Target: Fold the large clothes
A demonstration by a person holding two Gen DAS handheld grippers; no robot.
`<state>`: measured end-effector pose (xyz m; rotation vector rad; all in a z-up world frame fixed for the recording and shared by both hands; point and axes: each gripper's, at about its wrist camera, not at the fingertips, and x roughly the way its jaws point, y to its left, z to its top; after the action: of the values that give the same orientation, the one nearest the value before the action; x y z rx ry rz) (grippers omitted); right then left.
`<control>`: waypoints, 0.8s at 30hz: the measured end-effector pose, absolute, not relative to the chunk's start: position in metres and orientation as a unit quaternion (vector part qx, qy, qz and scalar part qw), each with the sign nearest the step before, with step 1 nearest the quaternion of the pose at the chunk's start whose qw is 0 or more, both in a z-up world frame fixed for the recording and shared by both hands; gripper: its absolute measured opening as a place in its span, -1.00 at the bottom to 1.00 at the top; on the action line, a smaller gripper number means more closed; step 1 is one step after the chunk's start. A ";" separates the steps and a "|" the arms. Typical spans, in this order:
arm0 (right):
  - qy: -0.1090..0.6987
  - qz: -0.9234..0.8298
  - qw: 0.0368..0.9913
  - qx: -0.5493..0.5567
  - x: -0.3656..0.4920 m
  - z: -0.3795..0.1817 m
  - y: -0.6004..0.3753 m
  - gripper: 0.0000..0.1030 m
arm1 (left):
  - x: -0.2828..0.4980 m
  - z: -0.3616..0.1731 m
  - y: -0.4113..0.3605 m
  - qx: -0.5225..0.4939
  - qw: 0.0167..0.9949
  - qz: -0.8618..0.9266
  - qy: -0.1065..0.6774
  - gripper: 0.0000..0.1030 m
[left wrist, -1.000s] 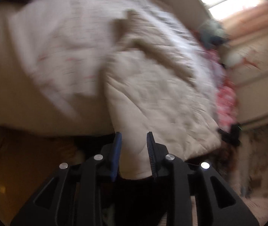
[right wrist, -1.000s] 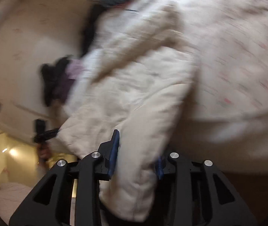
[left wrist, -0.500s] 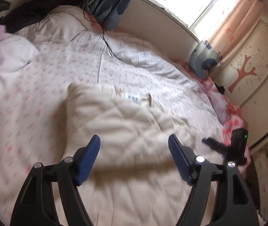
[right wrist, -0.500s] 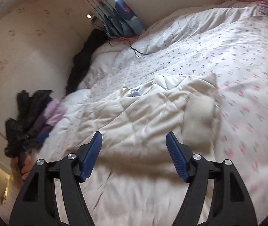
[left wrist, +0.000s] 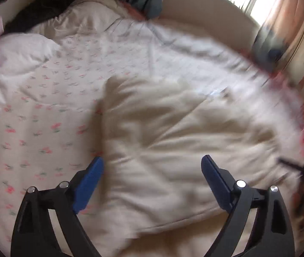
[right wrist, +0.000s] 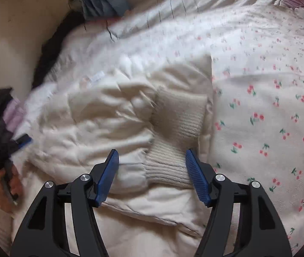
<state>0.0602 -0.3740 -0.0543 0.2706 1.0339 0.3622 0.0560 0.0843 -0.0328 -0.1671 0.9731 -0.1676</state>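
cream jacket lies on bed; left tool and right tool hover spread, released.

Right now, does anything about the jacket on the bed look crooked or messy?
Yes. The cream padded jacket lies rumpled on the cherry-print bedspread, not flat. Its ribbed cuff sits doubled over on top of the body, and the near hem runs askew. Both the left gripper and right gripper are open, holding nothing.

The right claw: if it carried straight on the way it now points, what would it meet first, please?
Most likely the ribbed knit cuff of the cream padded jacket, which lies directly between the open right claw fingers. Depth is hard to judge in this fisheye view.
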 end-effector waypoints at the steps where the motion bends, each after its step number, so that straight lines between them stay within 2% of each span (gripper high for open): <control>1: 0.490 0.167 0.844 0.140 0.057 -0.045 -0.379 0.21 | 0.061 -0.045 0.095 -0.103 0.853 -0.082 0.505 0.71; 3: 0.474 0.183 0.845 0.167 0.041 -0.025 -0.387 0.26 | 0.046 -0.041 0.122 -0.194 0.835 -0.104 0.505 0.71; 5: 0.462 0.206 0.847 0.162 0.012 -0.008 -0.395 0.52 | 0.020 -0.021 0.141 -0.203 0.842 -0.127 0.484 0.71; 7: 0.469 0.217 0.841 0.162 -0.022 -0.006 -0.410 0.65 | -0.003 -0.012 0.156 -0.195 0.836 -0.159 0.487 0.71; 10: 0.494 0.234 0.811 0.209 -0.077 -0.020 -0.446 0.69 | -0.051 -0.017 0.185 -0.207 0.798 -0.208 0.526 0.71; 16: 0.528 0.261 0.749 0.304 -0.185 -0.056 -0.497 0.70 | -0.133 -0.063 0.231 -0.253 0.730 -0.264 0.578 0.72; 24: 0.538 0.339 0.660 0.400 -0.228 -0.089 -0.492 0.74 | -0.187 -0.094 0.198 -0.314 0.649 -0.383 0.577 0.86</control>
<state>-0.2284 -0.4922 -0.0894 0.9048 1.2163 0.7668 -0.1868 0.1976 -0.0939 -0.7148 1.3125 -0.8700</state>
